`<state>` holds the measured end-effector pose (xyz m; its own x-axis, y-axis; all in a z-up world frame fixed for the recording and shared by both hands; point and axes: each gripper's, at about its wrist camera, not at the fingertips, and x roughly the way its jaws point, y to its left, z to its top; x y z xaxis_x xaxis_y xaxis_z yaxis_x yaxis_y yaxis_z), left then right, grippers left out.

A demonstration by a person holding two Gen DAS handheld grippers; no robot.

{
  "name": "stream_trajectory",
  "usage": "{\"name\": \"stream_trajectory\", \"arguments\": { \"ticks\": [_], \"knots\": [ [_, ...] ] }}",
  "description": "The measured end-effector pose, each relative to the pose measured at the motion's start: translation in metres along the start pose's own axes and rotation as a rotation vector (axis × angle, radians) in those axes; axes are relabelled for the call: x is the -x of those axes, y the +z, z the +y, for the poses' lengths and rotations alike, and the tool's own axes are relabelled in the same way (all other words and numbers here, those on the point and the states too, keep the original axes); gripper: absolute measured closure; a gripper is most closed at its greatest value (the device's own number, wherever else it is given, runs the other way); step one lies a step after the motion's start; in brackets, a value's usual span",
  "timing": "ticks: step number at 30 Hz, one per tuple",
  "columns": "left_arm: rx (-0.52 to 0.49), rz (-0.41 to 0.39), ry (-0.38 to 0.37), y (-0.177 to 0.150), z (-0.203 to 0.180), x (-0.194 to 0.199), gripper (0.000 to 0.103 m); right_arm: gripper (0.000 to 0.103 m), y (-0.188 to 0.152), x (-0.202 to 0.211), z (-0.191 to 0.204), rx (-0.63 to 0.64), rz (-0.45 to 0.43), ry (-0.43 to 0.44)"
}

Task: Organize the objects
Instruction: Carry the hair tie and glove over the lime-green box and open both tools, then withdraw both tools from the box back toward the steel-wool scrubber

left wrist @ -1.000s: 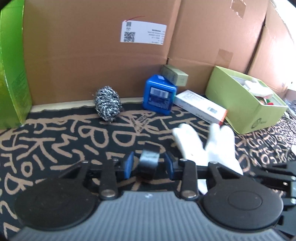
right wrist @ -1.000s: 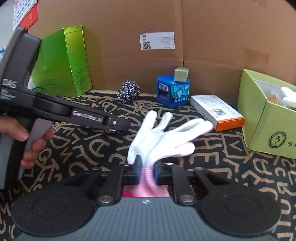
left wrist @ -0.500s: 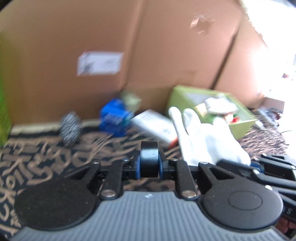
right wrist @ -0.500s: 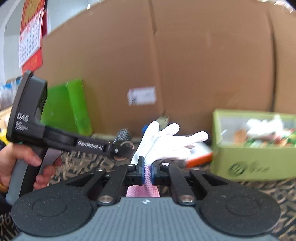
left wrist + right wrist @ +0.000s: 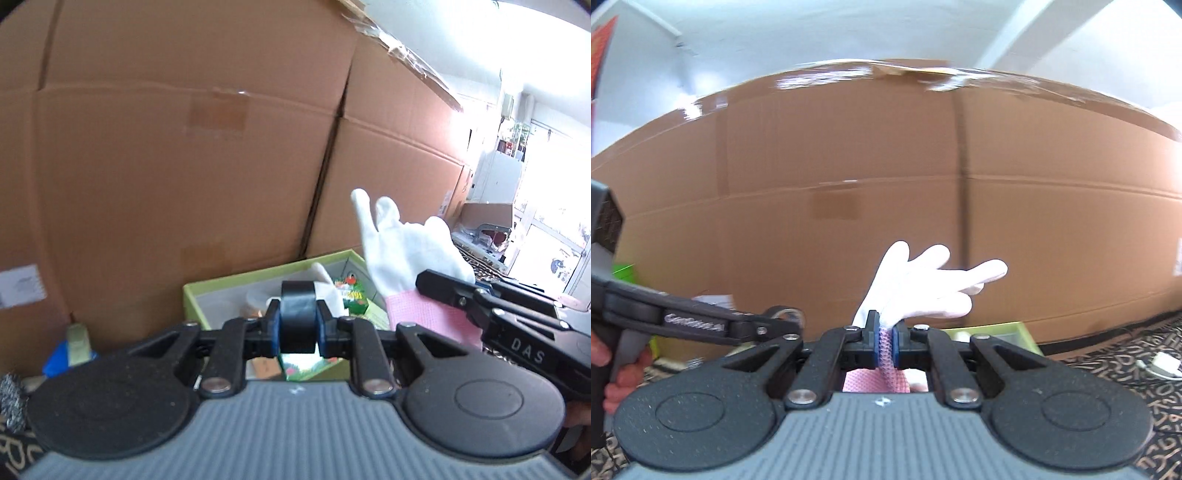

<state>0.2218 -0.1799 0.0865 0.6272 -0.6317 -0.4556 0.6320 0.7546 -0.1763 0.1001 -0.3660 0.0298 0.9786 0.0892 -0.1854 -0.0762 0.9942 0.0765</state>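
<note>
The left hand-held gripper (image 5: 298,326) pinches a black roll of tape (image 5: 297,317) edge-on between its blue pads, which press on both flat sides of the roll; its jaws closed in on the roll a moment ago. It holds the roll in the air in front of an open lime-green cardboard box (image 5: 236,286), whose inside shows a white cloth item, a small green printed carton and other small things too crowded to tell apart. The right hand-held gripper (image 5: 885,345) is pressed together on the pink knitted cuff of a white fabric glove (image 5: 923,291), and the glove's fingers fan out forward and to the right, clear of the surface. In the left wrist view the same glove (image 5: 406,254) hangs just right of the tape roll, above the box's right side, clamped by the black body of the right tool marked DAS. Large brown corrugated cardboard boxes (image 5: 177,166) fill the background of both views. At the lower left of the left wrist view sit a steel wool scrubber (image 5: 11,400) and a blue box (image 5: 59,360). A patterned black-and-tan cloth (image 5: 1137,354) covers the surface
</note>
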Motion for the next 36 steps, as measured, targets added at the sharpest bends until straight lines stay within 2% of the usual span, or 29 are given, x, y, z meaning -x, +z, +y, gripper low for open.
{"name": "stream_trajectory", "arguments": {
  "ticks": [3,6,13,14,15,16,18,19,20,21,25,28,32,36],
  "knots": [
    [-0.009,0.014,0.001,0.007,-0.009,-0.026,0.085,0.095,0.0,-0.019,-0.027,-0.028,0.01,-0.036],
    [-0.015,0.038,0.021,0.007,-0.011,-0.053,0.085,0.095,-0.007,-0.039,-0.05,-0.055,0.031,-0.034],
    [-0.005,0.1,0.056,-0.005,0.003,-0.097,0.085,0.094,-0.033,-0.091,-0.078,-0.073,0.134,-0.054],
    [-0.007,0.099,0.061,-0.007,0.005,-0.101,0.083,0.094,-0.037,-0.098,-0.079,-0.06,0.157,-0.06],
    [-0.015,0.09,0.063,-0.009,0.006,-0.104,0.068,0.093,-0.041,-0.105,-0.079,-0.04,0.18,-0.077],
    [-0.026,0.084,0.069,-0.011,0.006,-0.106,0.038,0.09,-0.044,-0.109,-0.079,-0.015,0.198,-0.097],
    [-0.043,0.047,0.123,-0.018,0.005,-0.105,0.015,0.059,-0.05,-0.111,-0.074,0.036,0.216,-0.133],
    [-0.052,0.03,0.138,-0.02,0.003,-0.104,0.011,0.05,-0.053,-0.112,-0.073,0.05,0.212,-0.147],
    [-0.056,0.028,0.14,-0.022,0.004,-0.105,0.01,0.038,-0.055,-0.112,-0.074,0.057,0.203,-0.159],
    [-0.049,0.033,0.141,-0.023,0.004,-0.105,0.007,0.033,-0.056,-0.112,-0.074,0.059,0.197,-0.17],
    [-0.023,0.044,0.167,-0.026,0.006,-0.101,0.0,0.03,-0.059,-0.118,-0.079,0.058,0.22,-0.19],
    [-0.026,0.051,0.19,-0.026,0.006,-0.096,0.0,0.028,-0.054,-0.116,-0.081,0.06,0.228,-0.231],
    [-0.015,0.056,0.233,-0.024,0.003,-0.08,0.0,0.025,-0.039,-0.092,-0.073,0.057,0.169,-0.222],
    [0.012,0.058,0.256,-0.024,0.003,-0.056,0.0,0.015,-0.022,-0.059,-0.054,0.046,0.091,-0.175]
  ]
}}
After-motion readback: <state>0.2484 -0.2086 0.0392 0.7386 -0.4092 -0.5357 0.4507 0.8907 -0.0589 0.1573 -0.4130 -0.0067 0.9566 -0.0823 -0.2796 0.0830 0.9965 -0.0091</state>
